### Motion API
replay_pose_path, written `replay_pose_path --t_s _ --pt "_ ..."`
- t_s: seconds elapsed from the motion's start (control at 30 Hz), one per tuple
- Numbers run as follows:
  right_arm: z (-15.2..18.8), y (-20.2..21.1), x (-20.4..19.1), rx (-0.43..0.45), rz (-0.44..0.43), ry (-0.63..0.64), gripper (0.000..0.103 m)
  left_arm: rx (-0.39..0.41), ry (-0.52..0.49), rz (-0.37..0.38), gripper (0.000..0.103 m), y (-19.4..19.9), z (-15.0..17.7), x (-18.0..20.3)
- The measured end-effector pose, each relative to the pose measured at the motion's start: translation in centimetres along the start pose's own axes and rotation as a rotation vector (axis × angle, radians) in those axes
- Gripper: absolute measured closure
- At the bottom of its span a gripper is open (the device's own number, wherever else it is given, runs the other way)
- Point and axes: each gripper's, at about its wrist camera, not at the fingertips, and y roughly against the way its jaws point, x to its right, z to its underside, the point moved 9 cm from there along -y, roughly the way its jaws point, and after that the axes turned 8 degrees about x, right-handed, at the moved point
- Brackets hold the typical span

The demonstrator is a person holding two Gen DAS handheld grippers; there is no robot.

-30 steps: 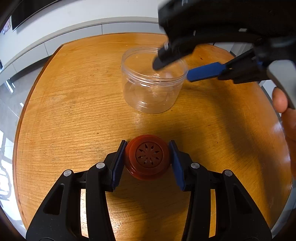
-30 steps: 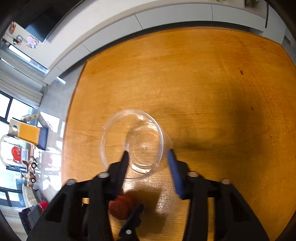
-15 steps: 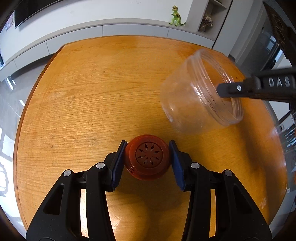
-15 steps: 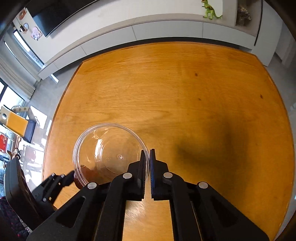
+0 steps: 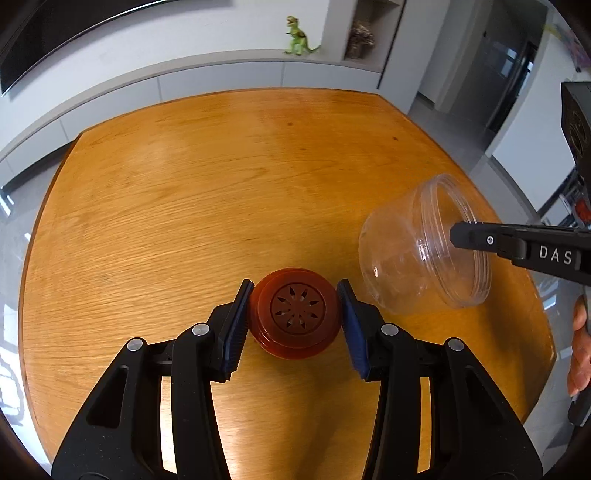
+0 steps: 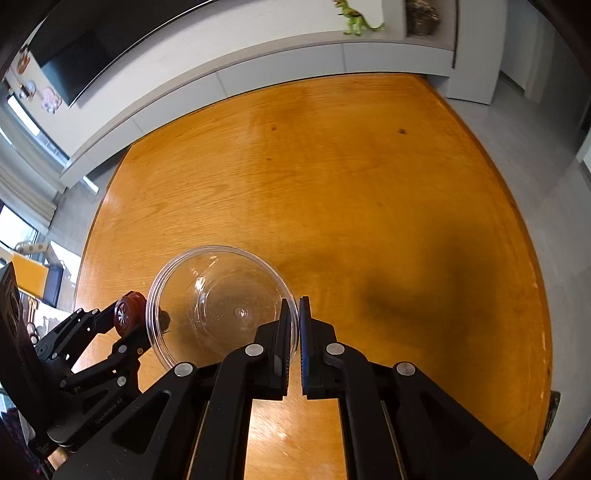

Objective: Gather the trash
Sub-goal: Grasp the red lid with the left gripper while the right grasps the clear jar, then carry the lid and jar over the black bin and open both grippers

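A round dark red lid (image 5: pixel 295 312) with a star pattern is clamped between the blue pads of my left gripper (image 5: pixel 295 314), held above the wooden table (image 5: pixel 184 203). The same lid (image 6: pixel 127 312) shows at the left of the right wrist view. My right gripper (image 6: pixel 292 325) is shut on the rim of a clear plastic jar (image 6: pixel 221 302), pinching its wall. In the left wrist view that jar (image 5: pixel 417 254) hangs tilted at the right, mouth turned to the right, with one right finger (image 5: pixel 480 238) across its rim.
A white low cabinet (image 5: pixel 221 77) runs behind the table, with a green toy dinosaur (image 5: pixel 297 35) on top. A person's hand (image 5: pixel 580 350) shows at the right edge. Grey floor (image 6: pixel 546 184) lies past the table's right edge.
The right gripper closed on the jar's rim, lifted it off the table and carried it tilted to the right. The left gripper rose with the red lid still clamped.
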Motion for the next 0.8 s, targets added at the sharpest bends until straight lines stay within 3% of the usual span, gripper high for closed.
replay_pose_path --t_s 0.3,0.8 --pt "3.4 5.3 9.8 0.046 0.057 -0.123 0.098 0.000 -0.091 0.087 0.058 0.3 0.5 9.6" --pt "13.0 14.0 25.7 0.105 0.185 -0.355 0.098 -0.035 -0.309 0.273 0.058 0.6 3.1 27.5"
